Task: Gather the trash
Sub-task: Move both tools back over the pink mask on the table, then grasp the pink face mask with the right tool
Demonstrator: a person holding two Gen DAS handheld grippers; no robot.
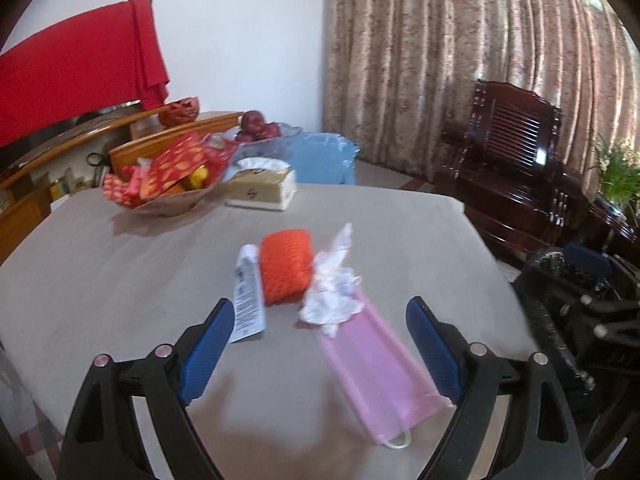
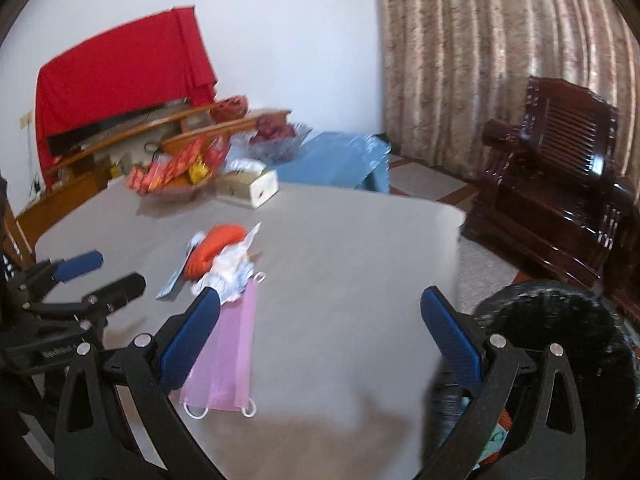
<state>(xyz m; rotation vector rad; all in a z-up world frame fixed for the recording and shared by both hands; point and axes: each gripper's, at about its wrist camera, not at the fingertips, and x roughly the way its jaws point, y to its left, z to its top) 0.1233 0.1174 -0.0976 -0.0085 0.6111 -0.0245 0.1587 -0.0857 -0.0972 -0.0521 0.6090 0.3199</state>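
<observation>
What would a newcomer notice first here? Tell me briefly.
The trash pile mid-table: an orange net, a crumpled wrapper and a pink mask nearest the open left gripper. Behind, a red cloth hangs at the wall; the right gripper hovers open beside a black bin.

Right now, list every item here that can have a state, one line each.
left gripper: open, empty, above the mask
right gripper: open, empty
pink face mask: flat on the table, far end under the tissue
crumpled white tissue: wadded, resting on the mask
orange foam net: rolled up, lying on its side
white tube: lying flat
tissue box: open, tissue sticking out
</observation>
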